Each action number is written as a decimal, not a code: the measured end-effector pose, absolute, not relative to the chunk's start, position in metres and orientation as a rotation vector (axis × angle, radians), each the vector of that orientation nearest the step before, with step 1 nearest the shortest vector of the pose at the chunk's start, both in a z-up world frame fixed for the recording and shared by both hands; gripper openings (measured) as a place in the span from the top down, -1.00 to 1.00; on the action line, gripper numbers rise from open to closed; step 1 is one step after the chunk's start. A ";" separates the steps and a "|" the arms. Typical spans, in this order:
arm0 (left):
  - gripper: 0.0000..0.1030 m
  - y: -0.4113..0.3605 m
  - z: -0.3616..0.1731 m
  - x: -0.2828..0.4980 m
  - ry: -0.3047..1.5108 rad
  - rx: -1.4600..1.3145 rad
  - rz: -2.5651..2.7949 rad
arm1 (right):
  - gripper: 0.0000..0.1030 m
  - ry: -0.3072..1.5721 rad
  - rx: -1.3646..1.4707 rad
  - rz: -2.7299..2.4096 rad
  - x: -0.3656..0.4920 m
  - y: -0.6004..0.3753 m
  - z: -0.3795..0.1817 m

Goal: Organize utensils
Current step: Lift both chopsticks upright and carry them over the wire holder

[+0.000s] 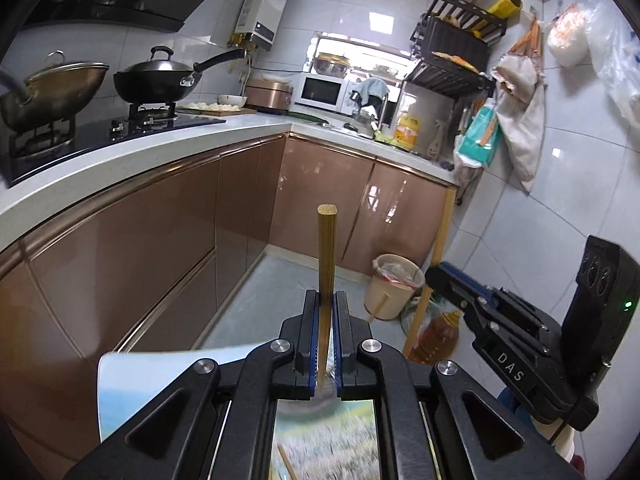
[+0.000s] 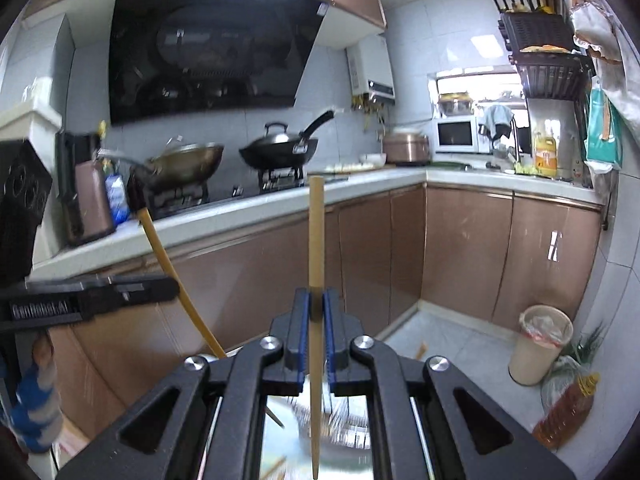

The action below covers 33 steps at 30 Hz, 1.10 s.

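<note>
Left tongs (image 1: 327, 300) are clamping one chopstick (image 1: 326, 252) upright, right tongs (image 2: 316, 298) are pinching a second chopstick (image 2: 316, 240) the same way, both being held in the air above the kitchen floor (image 1: 288, 280). The risk: each thin stick is pivoting between the pads and could be slipping out if the wrists are tilting sharply.

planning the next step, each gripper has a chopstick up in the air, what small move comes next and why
Probably bring the two together: the left gripper clamps one chopstick upright, the right gripper clamps another chopstick, so pairing them tidies the set.
</note>
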<state>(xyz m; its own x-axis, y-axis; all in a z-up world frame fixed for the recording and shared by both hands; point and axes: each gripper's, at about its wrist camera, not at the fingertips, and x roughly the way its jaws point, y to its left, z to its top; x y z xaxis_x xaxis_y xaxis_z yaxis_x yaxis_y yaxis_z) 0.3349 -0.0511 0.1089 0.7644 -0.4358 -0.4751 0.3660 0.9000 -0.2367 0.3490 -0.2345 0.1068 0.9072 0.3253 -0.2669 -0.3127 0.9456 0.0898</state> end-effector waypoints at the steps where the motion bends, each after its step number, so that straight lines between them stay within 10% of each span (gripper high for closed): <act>1: 0.89 -0.055 0.104 0.345 0.549 -0.125 -0.426 | 0.87 0.277 0.049 0.324 0.358 -0.235 0.104; 33: 0.88 -0.092 -0.029 0.441 0.774 -0.016 -0.309 | 0.85 0.411 0.106 0.240 0.443 -0.245 -0.057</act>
<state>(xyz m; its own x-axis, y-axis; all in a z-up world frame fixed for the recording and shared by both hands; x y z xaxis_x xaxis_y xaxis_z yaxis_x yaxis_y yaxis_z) 0.4414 -0.0924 -0.0294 0.6721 -0.2806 -0.6853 0.2686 0.9548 -0.1275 0.4431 -0.2448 -0.0572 0.8889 0.2521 -0.3825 -0.2093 0.9662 0.1503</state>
